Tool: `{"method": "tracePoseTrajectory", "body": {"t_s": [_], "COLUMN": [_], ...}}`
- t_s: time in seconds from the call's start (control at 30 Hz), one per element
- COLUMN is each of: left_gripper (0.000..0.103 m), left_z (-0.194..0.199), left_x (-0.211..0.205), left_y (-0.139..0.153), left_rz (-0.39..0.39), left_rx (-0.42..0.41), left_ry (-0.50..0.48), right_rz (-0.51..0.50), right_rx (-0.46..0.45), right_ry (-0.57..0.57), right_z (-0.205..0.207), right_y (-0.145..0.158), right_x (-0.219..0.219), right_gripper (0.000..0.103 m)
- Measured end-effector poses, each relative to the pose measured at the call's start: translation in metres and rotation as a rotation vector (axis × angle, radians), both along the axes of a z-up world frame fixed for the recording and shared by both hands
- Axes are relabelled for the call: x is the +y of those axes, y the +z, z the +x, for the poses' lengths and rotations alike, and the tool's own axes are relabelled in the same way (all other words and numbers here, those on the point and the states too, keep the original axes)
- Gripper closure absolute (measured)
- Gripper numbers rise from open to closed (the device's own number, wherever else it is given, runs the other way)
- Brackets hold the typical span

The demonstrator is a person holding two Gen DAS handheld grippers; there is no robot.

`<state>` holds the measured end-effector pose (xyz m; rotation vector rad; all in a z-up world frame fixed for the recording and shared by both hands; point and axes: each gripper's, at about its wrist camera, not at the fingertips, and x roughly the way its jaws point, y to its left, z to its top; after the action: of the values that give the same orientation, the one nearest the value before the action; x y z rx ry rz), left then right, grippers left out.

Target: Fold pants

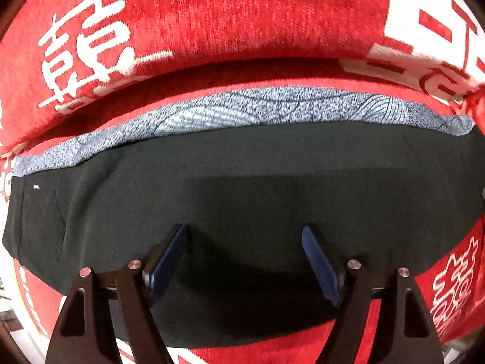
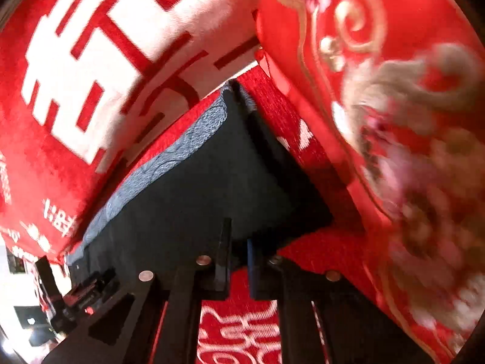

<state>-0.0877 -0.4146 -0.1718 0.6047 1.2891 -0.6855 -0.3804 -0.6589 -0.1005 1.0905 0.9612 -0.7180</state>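
Pants (image 1: 248,163), black and folded into a flat block, fill the middle of the left wrist view, lying on a red cover (image 1: 242,15) printed with white characters. Along the upper edge of the black block runs a grey-blue band (image 1: 272,107) with fine dark line patterns; whether it belongs to the pants or is a separate cloth beneath them cannot be told. A small white tag shows near the left edge of the black fabric.

At the bottom centre of that view the left claw (image 1: 245,236) stands spread wide directly over the pants, its blue-padded fingers (image 1: 168,261) well apart with nothing pinched between them; whether the tips touch the cloth is unclear.

In the right wrist view the same black block (image 2: 194,188) runs from the lower left toward the upper centre, tapering to a corner near the top, with the grey-blue strip along its left side. The right claw (image 2: 239,245) sits at the bottom centre at the near edge of the pants, its fingers drawn close together; the edge of the black fabric appears to lie right at the narrow gap, but a real grip cannot be confirmed. A red cushion (image 2: 394,121) with gold and pink embroidery, blurred, fills the right side of this frame.
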Motion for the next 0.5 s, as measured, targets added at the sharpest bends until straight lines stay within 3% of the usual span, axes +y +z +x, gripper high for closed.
{"method": "tracePoseTrajectory", "body": {"t_s": [0.1, 0.2, 0.3, 0.37, 0.43, 0.5], "left_gripper": [0.023, 0.023, 0.023, 0.023, 0.023, 0.023], "left_z": [-0.009, -0.01, 0.001, 0.012, 0.022, 0.024], "left_x": [0.009, 0.008, 0.006, -0.001, -0.007, -0.007], "left_y": [0.001, 0.012, 0.029, 0.027, 0.017, 0.005], "left_rz": [0.007, 0.047, -0.008, -0.006, 0.014, 0.069], "left_rx": [-0.002, 0.015, -0.041, -0.061, -0.075, -0.107], "left_ry": [-0.024, -0.046, -0.04, -0.024, 0.005, 0.007], "right_rz": [0.057, 0.034, -0.049, -0.137, -0.163, -0.118], "right_rx": [0.073, 0.125, 0.044, 0.068, 0.08, 0.113], "right_ry": [0.046, 0.045, 0.067, 0.168, 0.224, 0.276], "right_z": [-0.007, -0.011, -0.004, 0.022, 0.041, 0.061], "right_y": [-0.021, -0.004, 0.032, 0.045, 0.039, 0.012], "right_x": [0.003, 0.0, 0.007, 0.007, -0.002, -0.021], "right_gripper": [0.086, 0.071, 0.071, 0.071, 0.071, 0.071]}}
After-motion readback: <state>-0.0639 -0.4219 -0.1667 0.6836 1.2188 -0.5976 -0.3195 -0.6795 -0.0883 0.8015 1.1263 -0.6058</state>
